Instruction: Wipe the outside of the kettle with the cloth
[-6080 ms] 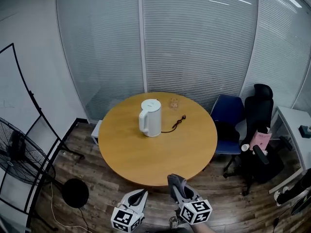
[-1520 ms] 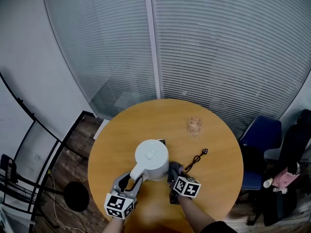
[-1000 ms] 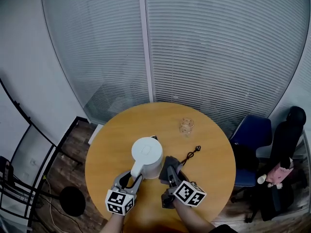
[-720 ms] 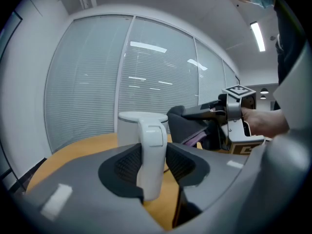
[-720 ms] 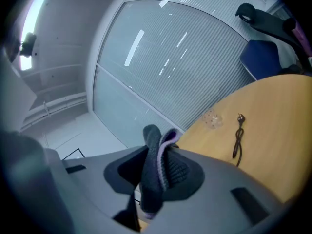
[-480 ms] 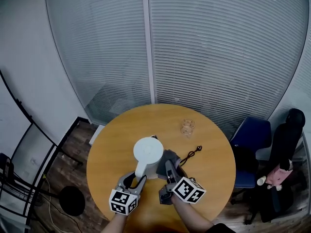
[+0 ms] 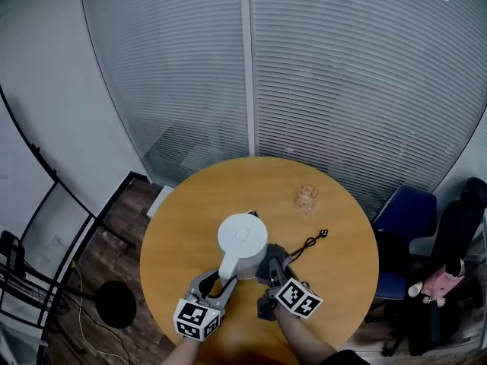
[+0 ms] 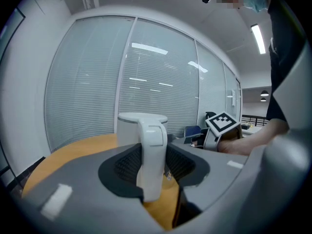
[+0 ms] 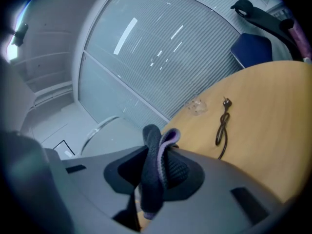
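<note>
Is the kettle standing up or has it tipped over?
Standing up: the kettle shows its round lid from above, and its handle stands straight.

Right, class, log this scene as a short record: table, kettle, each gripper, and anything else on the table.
table: round, wooden
kettle: white, upright
left gripper: shut on handle
right gripper: shut on cloth, at the kettle's side
cord: lying loose, right of kettle
glass: beyond the cord, apart from kettle
</note>
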Tool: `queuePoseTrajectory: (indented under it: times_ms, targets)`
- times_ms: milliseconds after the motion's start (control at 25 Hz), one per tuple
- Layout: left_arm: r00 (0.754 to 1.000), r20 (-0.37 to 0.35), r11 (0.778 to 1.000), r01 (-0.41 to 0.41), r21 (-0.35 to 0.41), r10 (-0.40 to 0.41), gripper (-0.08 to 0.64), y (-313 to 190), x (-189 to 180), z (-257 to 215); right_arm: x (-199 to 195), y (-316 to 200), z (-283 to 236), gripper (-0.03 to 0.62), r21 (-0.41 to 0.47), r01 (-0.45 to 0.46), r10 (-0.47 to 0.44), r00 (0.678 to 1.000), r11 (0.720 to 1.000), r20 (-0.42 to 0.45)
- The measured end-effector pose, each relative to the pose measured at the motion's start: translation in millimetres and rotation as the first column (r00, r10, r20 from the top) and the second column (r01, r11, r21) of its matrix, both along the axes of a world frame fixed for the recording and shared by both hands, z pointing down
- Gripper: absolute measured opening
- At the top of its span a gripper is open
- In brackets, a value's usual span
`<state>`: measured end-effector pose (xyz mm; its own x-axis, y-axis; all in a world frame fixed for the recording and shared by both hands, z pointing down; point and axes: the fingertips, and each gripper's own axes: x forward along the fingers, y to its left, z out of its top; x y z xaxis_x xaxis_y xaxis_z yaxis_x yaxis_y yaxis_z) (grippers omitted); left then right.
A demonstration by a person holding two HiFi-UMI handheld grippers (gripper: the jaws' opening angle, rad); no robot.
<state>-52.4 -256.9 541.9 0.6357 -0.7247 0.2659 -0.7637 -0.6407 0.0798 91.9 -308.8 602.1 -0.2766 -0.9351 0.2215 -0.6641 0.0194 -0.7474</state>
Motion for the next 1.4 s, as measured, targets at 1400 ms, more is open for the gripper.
queuePoseTrajectory:
  times_ms: [1400]
  targets:
    - [0.999, -0.020, 0.999, -0.032, -0.026, 0.031, 0.166, 7.6, 9.4, 0.9, 1.9, 30.6, -49.6, 0.087, 0.036, -0.059, 0.050, 0.974, 0.998, 0.220]
